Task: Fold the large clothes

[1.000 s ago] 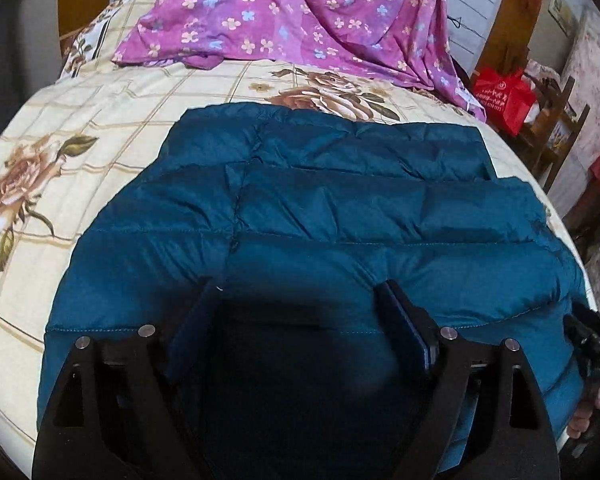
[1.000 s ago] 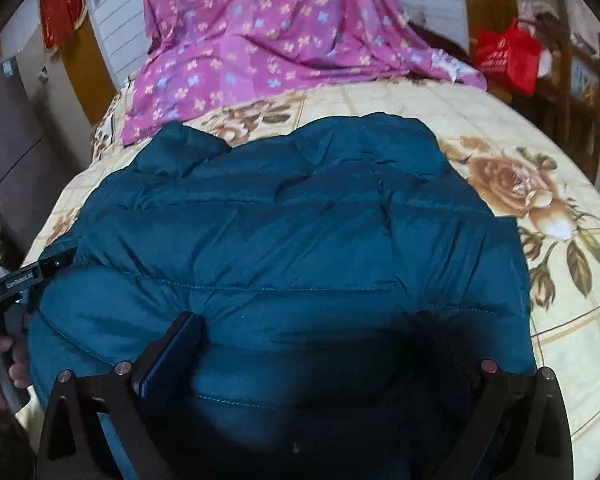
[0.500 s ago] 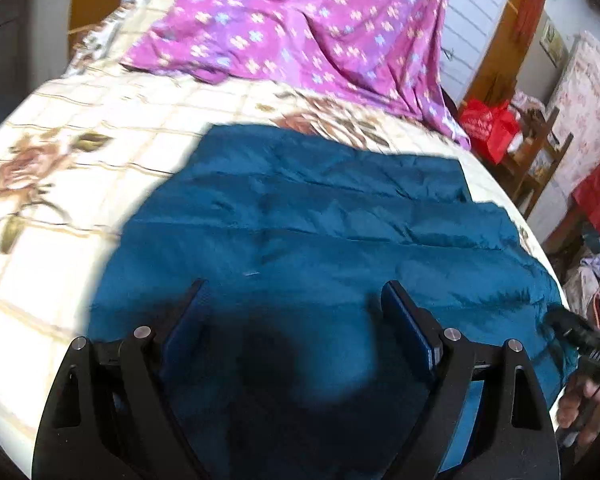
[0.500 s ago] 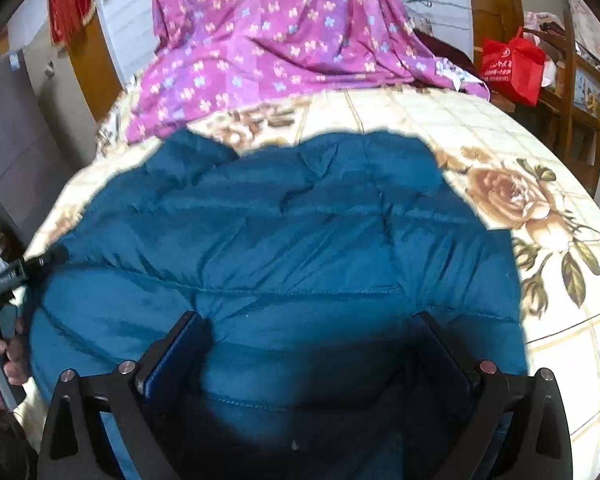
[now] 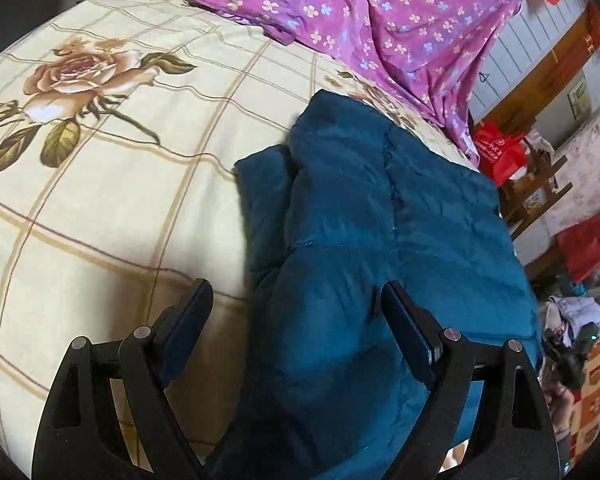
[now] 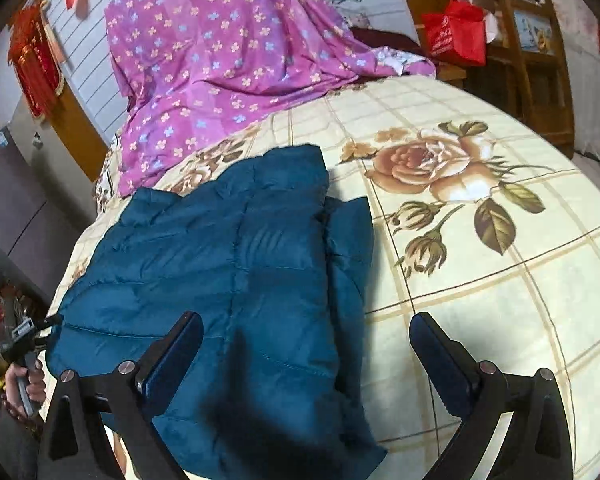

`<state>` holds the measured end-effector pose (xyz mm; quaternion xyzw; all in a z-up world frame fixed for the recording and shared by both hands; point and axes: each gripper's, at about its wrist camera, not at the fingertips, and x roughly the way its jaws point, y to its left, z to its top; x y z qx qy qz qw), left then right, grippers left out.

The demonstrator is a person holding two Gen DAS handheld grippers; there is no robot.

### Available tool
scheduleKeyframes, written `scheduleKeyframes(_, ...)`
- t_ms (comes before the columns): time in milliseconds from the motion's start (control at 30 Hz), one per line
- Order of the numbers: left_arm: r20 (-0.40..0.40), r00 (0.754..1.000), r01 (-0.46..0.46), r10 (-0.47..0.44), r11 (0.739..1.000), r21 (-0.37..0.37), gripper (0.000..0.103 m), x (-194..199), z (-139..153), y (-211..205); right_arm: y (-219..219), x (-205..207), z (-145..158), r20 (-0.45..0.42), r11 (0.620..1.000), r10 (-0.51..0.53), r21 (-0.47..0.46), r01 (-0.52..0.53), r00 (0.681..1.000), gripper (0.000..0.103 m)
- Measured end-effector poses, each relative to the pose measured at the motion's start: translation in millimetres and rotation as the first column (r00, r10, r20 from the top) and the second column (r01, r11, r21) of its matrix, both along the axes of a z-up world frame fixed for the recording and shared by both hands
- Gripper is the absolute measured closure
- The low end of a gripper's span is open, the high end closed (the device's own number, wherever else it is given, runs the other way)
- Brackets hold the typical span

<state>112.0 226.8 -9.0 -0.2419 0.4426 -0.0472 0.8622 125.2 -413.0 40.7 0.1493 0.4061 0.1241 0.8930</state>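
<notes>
A teal quilted down jacket (image 5: 380, 240) lies folded in layers on the cream rose-print bedspread (image 5: 120, 200). It also shows in the right wrist view (image 6: 240, 264). My left gripper (image 5: 296, 312) is open and empty above the jacket's near left edge. My right gripper (image 6: 306, 344) is open and empty above the jacket's near right edge. In the right wrist view the left gripper's tool (image 6: 24, 336) shows at the jacket's far left corner, in a hand.
A purple flowered sheet (image 5: 372, 20) is heaped at the head of the bed, also in the right wrist view (image 6: 228, 60). A red bag (image 6: 456, 32) and wooden shelves (image 6: 540, 60) stand beside the bed. The bedspread (image 6: 500, 280) stretches right of the jacket.
Both views have swung outward: the jacket, spread wide before, now looks narrower and stacked in layers, with much more bare bedspread showing beside it. Both grippers stay open.
</notes>
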Motion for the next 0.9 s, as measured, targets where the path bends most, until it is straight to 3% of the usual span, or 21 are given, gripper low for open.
scheduleKeyframes(200,-0.064,0.997,0.044,-0.044,0.999,0.004,0.017,12,-12,-7,0,20,-28,-0.085,0.997,0.079,0.016,-0.078,0.993,0.0)
scheduleKeyframes(267,-0.072,0.996,0.055,-0.057,0.998,-0.026,0.016,17,-15,-3,3,25,-33,-0.094,0.993,0.115,0.028,-0.113,0.989,0.0)
scheduleKeyframes(367,-0.074,0.994,0.079,-0.083,0.995,-0.059,0.015,26,-19,1,-1,35,-45,-0.124,0.983,0.163,0.11,-0.15,0.979,0.0)
scheduleKeyframes(567,-0.091,0.978,0.176,-0.187,0.978,-0.113,0.01,52,-19,-4,-6,44,-47,-0.081,0.949,0.281,0.17,-0.264,0.956,0.0)
scheduleKeyframes(667,-0.097,0.963,0.244,-0.253,0.965,-0.094,0.006,65,-17,-13,-4,48,-50,-0.066,0.916,0.349,0.235,-0.325,0.935,0.0)
scheduleKeyframes(767,-0.092,0.957,0.267,-0.275,0.959,-0.09,0.005,73,-16,-14,1,49,-50,-0.042,0.896,0.394,0.238,-0.374,0.918,0.0)
scheduleKeyframes(900,-0.061,0.956,0.273,-0.286,0.948,-0.164,0.005,88,-20,-8,2,58,-54,-0.024,0.88,0.412,0.269,-0.391,0.911,0.0)
